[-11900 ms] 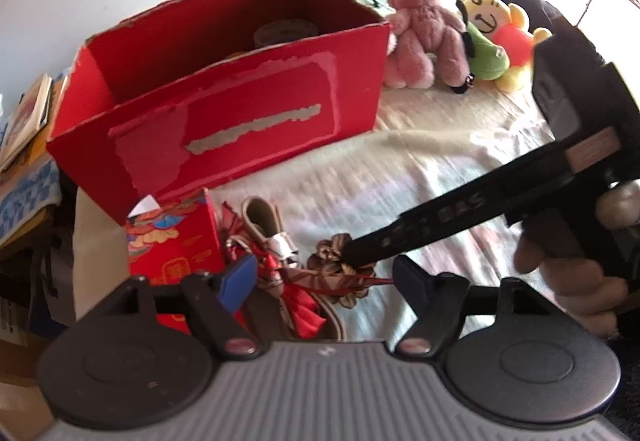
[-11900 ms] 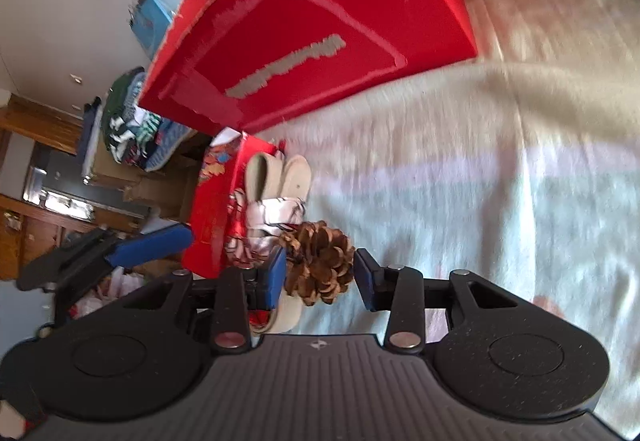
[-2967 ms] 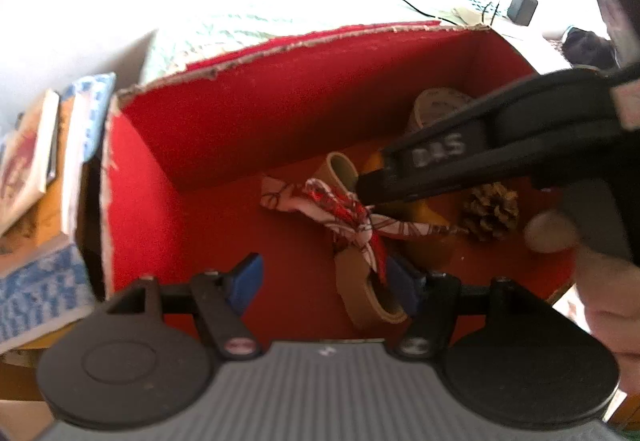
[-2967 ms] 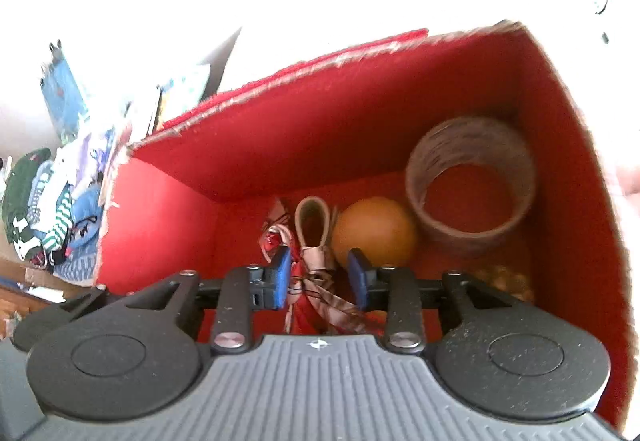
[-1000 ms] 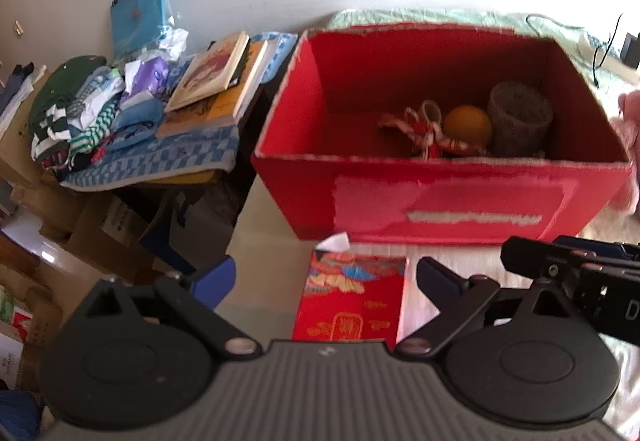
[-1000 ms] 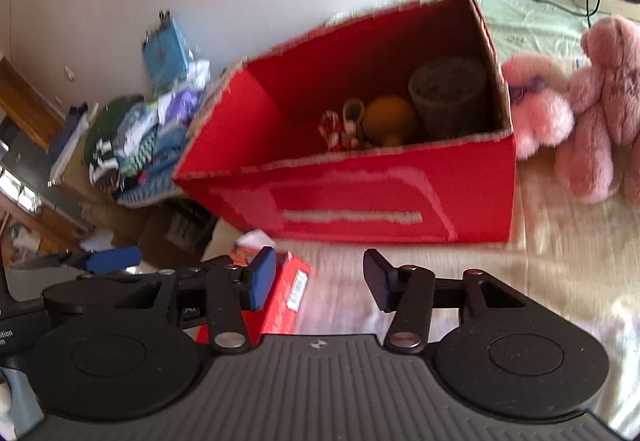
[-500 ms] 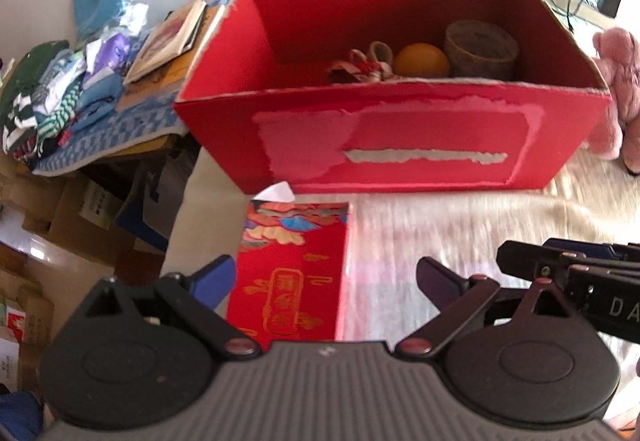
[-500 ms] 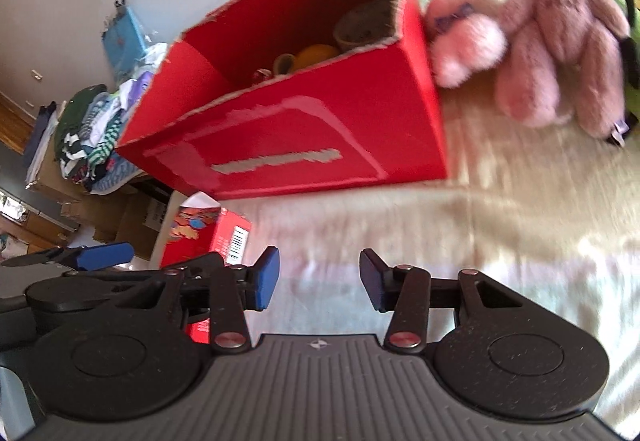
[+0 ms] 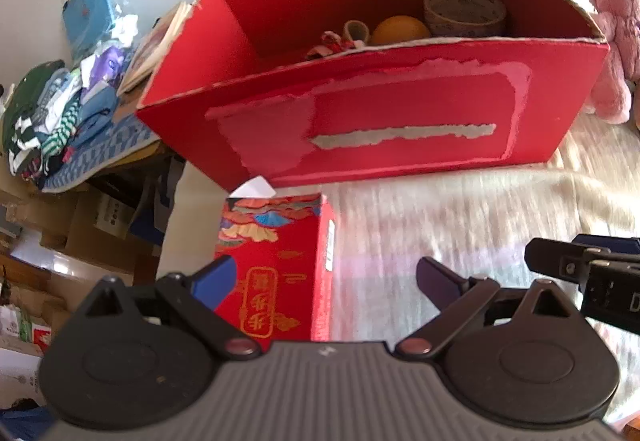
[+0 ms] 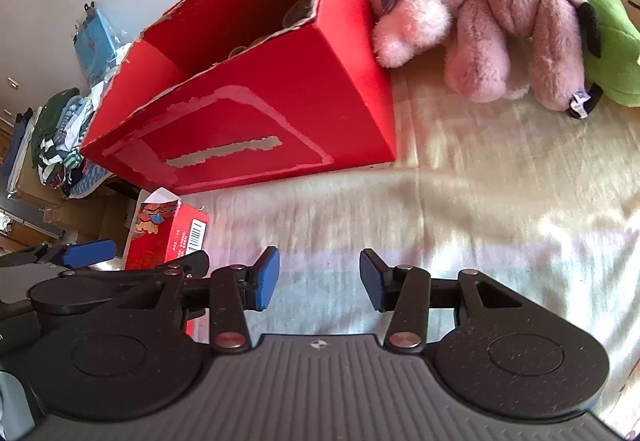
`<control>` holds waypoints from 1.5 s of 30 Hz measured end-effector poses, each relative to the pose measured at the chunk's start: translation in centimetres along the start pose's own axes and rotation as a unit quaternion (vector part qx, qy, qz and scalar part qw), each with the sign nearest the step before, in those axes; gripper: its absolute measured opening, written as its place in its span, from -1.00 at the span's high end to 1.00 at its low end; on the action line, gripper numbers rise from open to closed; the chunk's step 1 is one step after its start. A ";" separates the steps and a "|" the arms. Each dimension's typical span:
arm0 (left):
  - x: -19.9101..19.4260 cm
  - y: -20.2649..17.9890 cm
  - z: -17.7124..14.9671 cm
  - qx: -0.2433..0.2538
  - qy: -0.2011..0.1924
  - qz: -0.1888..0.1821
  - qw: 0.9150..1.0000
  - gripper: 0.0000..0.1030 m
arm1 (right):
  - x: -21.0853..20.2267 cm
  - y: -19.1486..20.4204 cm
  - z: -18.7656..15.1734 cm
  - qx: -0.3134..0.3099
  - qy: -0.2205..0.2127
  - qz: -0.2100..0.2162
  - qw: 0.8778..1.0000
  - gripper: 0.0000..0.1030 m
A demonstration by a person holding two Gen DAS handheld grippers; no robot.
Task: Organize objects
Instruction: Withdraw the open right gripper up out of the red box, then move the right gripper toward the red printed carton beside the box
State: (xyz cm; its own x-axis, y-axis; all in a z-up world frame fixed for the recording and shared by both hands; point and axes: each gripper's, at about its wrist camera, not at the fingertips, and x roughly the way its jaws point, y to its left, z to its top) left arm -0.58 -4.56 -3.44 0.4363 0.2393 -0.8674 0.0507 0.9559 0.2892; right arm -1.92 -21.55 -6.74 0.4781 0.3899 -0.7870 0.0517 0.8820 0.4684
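Both claws open and empty, the left claw (image 9: 322, 279) nears the tissue box (image 9: 276, 261) lying on the bed before the red box (image 9: 380, 113) (best grasped squarely across its sides), with the right claw (image 10: 318, 277) alongside.

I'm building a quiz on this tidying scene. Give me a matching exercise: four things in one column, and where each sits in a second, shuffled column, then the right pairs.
Things:
1. orange
2. tissue box
3. pink teddy bear
4. pile of clothes

Places:
A. on the blanket, in front of the red cardboard box
B. on a side surface off the box's left end
C. inside the red cardboard box
D. on the blanket beyond the box's right end

Pairs: 1-C, 2-A, 3-D, 4-B
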 end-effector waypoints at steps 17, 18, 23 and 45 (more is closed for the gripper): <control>0.3 -2.0 0.2 -0.015 0.005 -0.028 0.999 -0.88 | -1.1 -2.5 0.3 0.018 -0.005 -0.003 1.000 0.06; 0.2 -2.1 0.1 -0.019 0.004 -0.028 0.999 -0.88 | -1.1 -2.4 0.3 0.017 -0.005 -0.002 1.000 0.06; 0.0 -2.3 -0.2 -0.026 -0.002 0.003 1.000 -0.89 | -1.2 -2.3 0.2 0.010 -0.001 0.004 1.000 0.06; -0.1 -0.4 -0.5 -0.009 0.021 -0.040 0.999 -0.99 | -0.6 1.2 -0.2 0.018 -0.010 -0.021 1.000 0.06</control>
State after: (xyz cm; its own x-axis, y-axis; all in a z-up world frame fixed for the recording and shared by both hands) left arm -1.12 -4.91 -3.73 0.3942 0.1689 -0.9034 0.0667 0.9751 0.2114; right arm -2.28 -20.65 -5.77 0.4922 0.3473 -0.7982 0.1041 0.8869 0.4500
